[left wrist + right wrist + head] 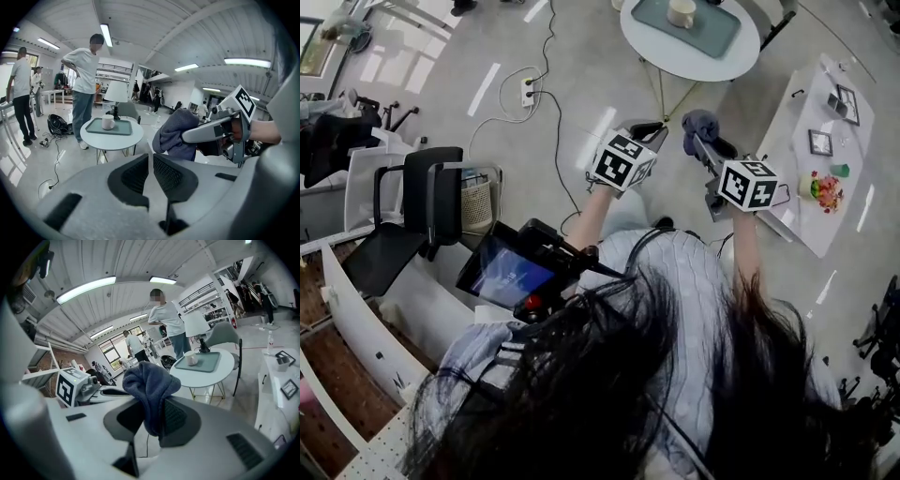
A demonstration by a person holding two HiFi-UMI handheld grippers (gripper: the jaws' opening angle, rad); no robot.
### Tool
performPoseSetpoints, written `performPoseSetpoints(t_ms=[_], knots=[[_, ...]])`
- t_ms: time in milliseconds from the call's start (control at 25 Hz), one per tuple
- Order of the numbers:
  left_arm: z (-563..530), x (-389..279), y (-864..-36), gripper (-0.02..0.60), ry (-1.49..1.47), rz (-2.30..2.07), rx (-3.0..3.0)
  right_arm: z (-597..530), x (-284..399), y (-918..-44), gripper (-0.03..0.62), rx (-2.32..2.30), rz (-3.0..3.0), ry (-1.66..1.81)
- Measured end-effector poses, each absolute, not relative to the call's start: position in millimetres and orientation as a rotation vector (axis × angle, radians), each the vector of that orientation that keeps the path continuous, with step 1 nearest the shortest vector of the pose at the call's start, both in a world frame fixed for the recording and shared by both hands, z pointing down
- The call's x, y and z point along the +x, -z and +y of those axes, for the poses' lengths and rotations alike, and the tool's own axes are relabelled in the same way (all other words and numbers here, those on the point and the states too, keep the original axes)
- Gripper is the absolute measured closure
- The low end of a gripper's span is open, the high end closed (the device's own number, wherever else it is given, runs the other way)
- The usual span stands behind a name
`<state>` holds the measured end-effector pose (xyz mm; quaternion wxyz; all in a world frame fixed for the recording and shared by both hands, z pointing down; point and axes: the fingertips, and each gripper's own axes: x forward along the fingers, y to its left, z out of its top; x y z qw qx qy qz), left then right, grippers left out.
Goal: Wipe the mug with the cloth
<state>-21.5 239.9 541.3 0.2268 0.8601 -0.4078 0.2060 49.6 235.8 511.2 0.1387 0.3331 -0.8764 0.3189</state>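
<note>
A white mug (pixel 108 123) stands on a green tray (pixel 119 129) on a round white table (pixel 112 139) some way ahead; the head view has the mug (pixel 681 11) at its top edge. My right gripper (pixel 152 405) is shut on a dark blue-grey cloth (pixel 149 383), which bunches above the jaws and hangs down between them. My left gripper (pixel 151 161) has its jaws almost together with nothing between them. Both grippers are held up in the air side by side, well short of the table, left gripper (pixel 652 128) beside right gripper (pixel 695 133).
A person in a white shirt (pixel 84 79) stands just beyond the round table, others stand further left. A white lamp (pixel 116 91) and a chair are behind the table. A white side table (pixel 825 141) with small frames is on the right. Cables and a power strip (pixel 528 91) lie on the floor.
</note>
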Motion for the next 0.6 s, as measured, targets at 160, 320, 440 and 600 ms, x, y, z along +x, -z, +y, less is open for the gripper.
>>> performPoseSetpoints(t_ms=[160,320,440,600], knots=[[268,-4,-542,0.535,-0.557,-1.162,2.351,267,69,-514,0.500,0.936,-2.549,-0.918],[298,8,-540,0.535,-0.571,-1.173,2.345,296,80,-514,0.500,0.920,-2.559,-0.916],[313,15,-546,0.535,-0.588,-1.177,2.337,310,86,-520,0.500,0.909,-2.570,-0.922],[332,24,-543,0.535,-0.587,-1.182,2.335,330,93,-516,0.500,0.903,-2.586,-0.920]])
